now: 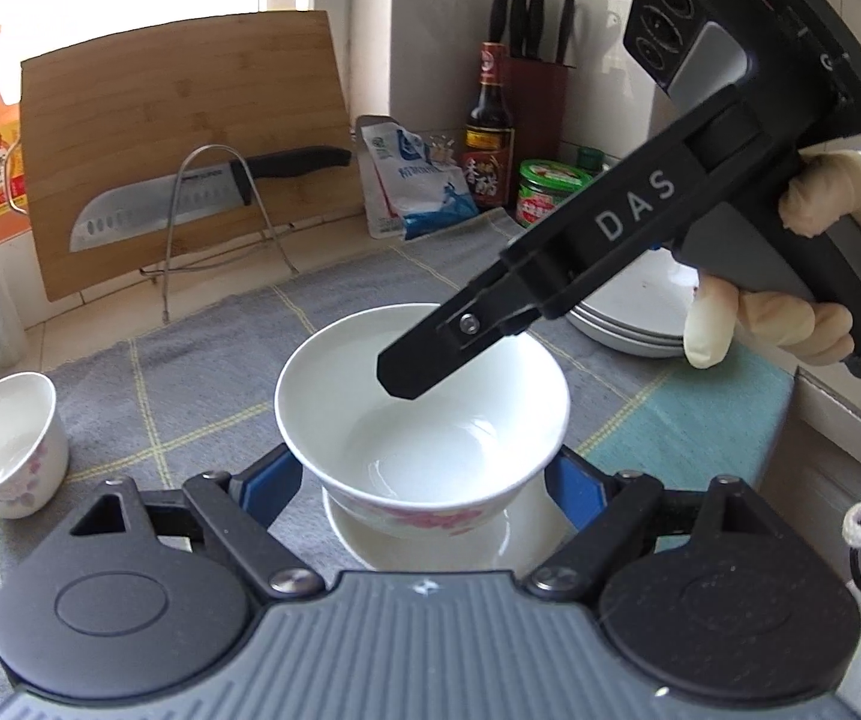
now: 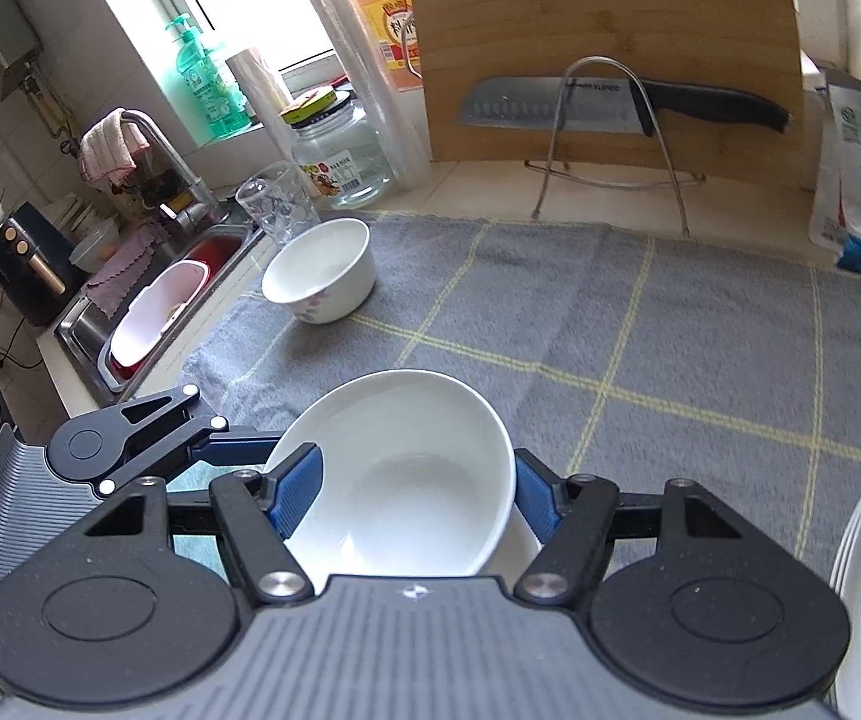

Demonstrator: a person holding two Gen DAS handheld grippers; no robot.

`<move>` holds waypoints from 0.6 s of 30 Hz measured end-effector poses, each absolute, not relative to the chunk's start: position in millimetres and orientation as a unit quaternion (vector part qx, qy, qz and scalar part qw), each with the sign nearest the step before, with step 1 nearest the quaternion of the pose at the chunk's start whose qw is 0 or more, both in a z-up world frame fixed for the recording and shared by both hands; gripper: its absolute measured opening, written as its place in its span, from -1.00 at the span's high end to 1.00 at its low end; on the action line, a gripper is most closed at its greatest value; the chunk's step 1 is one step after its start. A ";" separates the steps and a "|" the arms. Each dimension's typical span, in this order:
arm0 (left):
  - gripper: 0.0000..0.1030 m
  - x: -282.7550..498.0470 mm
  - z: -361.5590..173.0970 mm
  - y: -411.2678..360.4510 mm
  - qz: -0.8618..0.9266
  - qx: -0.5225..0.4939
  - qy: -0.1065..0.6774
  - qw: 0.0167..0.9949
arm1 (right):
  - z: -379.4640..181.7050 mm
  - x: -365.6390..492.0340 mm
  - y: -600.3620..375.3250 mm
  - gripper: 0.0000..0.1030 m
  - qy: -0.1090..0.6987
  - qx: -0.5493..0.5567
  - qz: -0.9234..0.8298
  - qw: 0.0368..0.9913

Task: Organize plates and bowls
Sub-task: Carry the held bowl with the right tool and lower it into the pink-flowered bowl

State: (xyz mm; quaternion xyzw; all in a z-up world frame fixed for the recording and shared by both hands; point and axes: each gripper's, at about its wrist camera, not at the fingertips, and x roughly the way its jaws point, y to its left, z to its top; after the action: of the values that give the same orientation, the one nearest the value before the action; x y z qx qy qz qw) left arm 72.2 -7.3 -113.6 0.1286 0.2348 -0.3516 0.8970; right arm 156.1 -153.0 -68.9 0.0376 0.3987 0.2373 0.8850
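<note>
A white bowl (image 1: 424, 420) with pink flowers on its side hangs above the grey checked cloth (image 1: 202, 372). The white rim of another dish (image 1: 430, 546) shows just beneath it. My left gripper (image 1: 424, 480) is shut on the bowl, with its blue pads against the outer wall on both sides. My right gripper (image 1: 403, 375) comes in from the right, held by a gloved hand (image 1: 790, 324), with a finger dipping into the bowl. In the right wrist view the right gripper (image 2: 418, 495) is shut on the bowl (image 2: 406, 480): the left pad (image 2: 298, 492) lies inside the wall and the right pad outside.
A smaller flowered bowl (image 2: 322, 270) stands on the cloth's left end by the sink (image 2: 148, 312). A stack of white plates (image 1: 634, 312) sits at the right. At the back a cutting board (image 1: 184, 138), a knife (image 1: 202, 192) on a wire rack, bottles, a jar and a bag line the wall.
</note>
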 end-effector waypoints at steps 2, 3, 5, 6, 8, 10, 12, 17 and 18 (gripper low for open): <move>-0.69 70.9 -116.2 -9.4 -0.354 0.131 0.239 0.895 | -70.9 154.0 -154.3 -0.43 0.402 0.038 0.235 0.884; -0.69 70.5 -117.7 -10.2 -0.355 0.133 0.241 0.893 | -72.3 152.7 -154.8 -0.43 0.403 0.038 0.234 0.884; -0.69 70.1 -120.2 -12.1 -0.356 0.138 0.245 0.891 | -74.8 151.1 -155.9 -0.43 0.404 0.040 0.233 0.884; -0.69 70.4 -121.2 -12.8 -0.357 0.139 0.247 0.890 | -75.9 150.5 -156.6 -0.43 0.405 0.042 0.233 0.883; -0.69 70.7 -122.4 -13.5 -0.357 0.142 0.249 0.889 | -78.5 149.6 -158.2 -0.43 0.405 0.047 0.233 0.883; -0.69 71.0 -122.8 -14.1 -0.359 0.143 0.252 0.887 | -80.9 149.8 -158.9 -0.43 0.407 0.050 0.231 0.882; -0.69 72.3 -123.2 -15.0 -0.361 0.144 0.255 0.885 | -82.7 149.4 -158.9 -0.43 0.408 0.049 0.230 0.882; -0.69 71.2 -124.1 -15.8 -0.362 0.146 0.259 0.884 | -86.0 149.2 -161.0 -0.43 0.412 0.049 0.229 0.880; -0.69 71.5 -124.1 -15.5 -0.361 0.146 0.259 0.884 | -86.1 149.5 -160.8 -0.43 0.412 0.050 0.229 0.880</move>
State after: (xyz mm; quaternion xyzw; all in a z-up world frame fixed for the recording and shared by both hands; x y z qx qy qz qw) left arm 71.5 -15.5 -124.1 0.1463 0.2593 -0.3613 0.8836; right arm 149.5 -160.8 -86.1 0.0495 0.4119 0.2294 0.8805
